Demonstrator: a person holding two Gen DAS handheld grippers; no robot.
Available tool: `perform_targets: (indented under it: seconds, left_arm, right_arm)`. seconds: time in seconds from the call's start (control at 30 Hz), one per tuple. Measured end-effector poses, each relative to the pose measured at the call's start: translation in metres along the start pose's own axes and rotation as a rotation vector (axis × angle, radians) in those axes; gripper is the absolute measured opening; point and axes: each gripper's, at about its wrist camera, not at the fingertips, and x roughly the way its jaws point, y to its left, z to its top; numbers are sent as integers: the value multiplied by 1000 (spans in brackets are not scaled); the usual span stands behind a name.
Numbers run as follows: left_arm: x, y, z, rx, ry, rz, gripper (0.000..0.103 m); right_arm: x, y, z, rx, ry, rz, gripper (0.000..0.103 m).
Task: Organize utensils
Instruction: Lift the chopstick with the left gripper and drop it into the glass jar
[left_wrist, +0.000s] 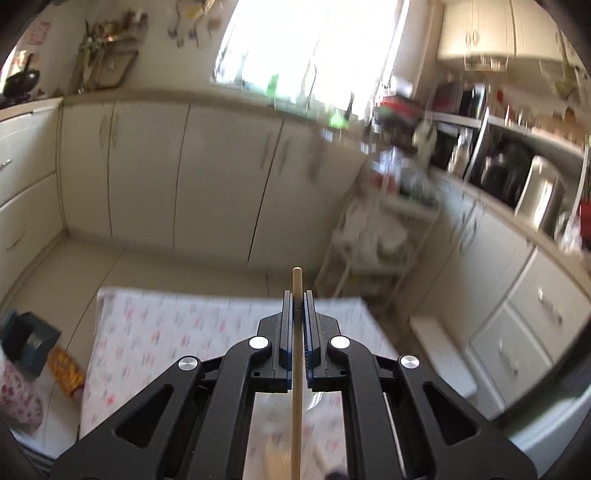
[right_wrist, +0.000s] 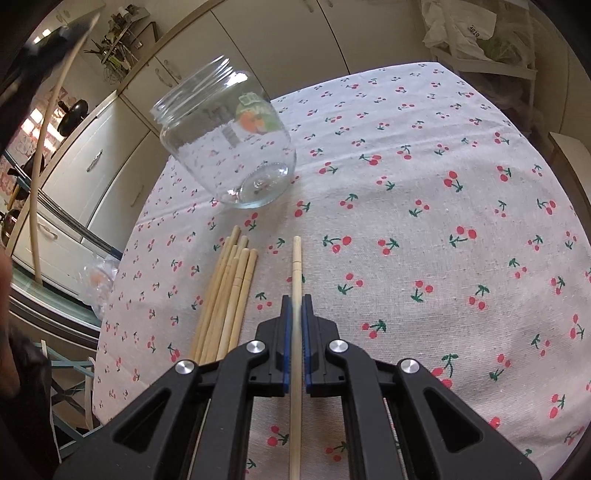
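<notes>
My left gripper (left_wrist: 296, 299) is shut on a wooden chopstick (left_wrist: 296, 350) and holds it raised above the table, pointing out over the far edge. My right gripper (right_wrist: 296, 302) is shut on another wooden chopstick (right_wrist: 295, 332) just above the cherry-print tablecloth (right_wrist: 424, 192). Several loose chopsticks (right_wrist: 229, 291) lie in a bundle left of my right gripper. An empty clear glass jar (right_wrist: 225, 136) stands beyond them, its mouth up. The left gripper and its chopstick (right_wrist: 44, 147) show blurred at the far left of the right wrist view.
The table edge (right_wrist: 107, 306) falls away at the left. Beyond the table are cream kitchen cabinets (left_wrist: 177, 166), a white wire rack (left_wrist: 376, 240) and a counter with appliances (left_wrist: 517, 173). A crumpled clear wrapper (right_wrist: 98, 277) lies by the table's left edge.
</notes>
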Motion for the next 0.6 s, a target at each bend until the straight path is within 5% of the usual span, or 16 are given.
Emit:
perform_targets:
  seconds: [0.2, 0.6]
  left_arm:
    - [22, -14, 39, -25, -174, 29, 5]
    - [74, -16, 33, 18, -256, 148, 5]
  right_arm:
    - [-4, -6, -3, 18, -12, 25, 6]
    - [-3, -11, -3, 39, -33, 54, 6]
